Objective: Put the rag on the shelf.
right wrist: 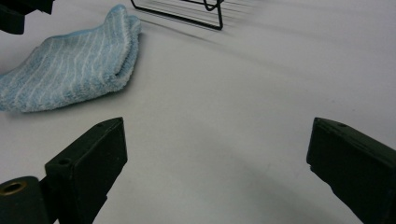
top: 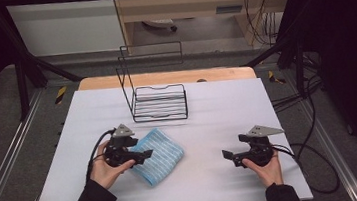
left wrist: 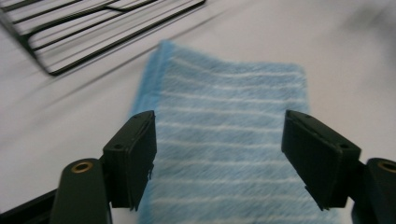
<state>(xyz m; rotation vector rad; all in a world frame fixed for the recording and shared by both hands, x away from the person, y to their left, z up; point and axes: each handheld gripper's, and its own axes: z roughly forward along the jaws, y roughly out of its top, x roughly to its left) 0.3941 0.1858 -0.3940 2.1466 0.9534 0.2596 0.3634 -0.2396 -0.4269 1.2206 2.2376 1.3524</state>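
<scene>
A folded light-blue towel with white stripes [top: 158, 157] lies flat on the white table, left of centre. My left gripper [top: 146, 154] hovers over its left part. In the left gripper view the towel [left wrist: 224, 140] spreads under and between the jaws of that gripper [left wrist: 219, 158], which stand wide apart and press on nothing, so it is open. My right gripper [top: 228, 156] sits to the right, well apart from the towel, pointing left. In the right gripper view the towel [right wrist: 70, 60] lies far off at upper left, and the right gripper [right wrist: 217, 163] is open over bare table.
A black wire rack [top: 159, 102] with a tall upright frame stands at the back centre of the table [top: 217, 101]; its base shows as rack [left wrist: 70, 32] and rack [right wrist: 196, 11]. Cables trail off the right edge. Floor rails run along both sides.
</scene>
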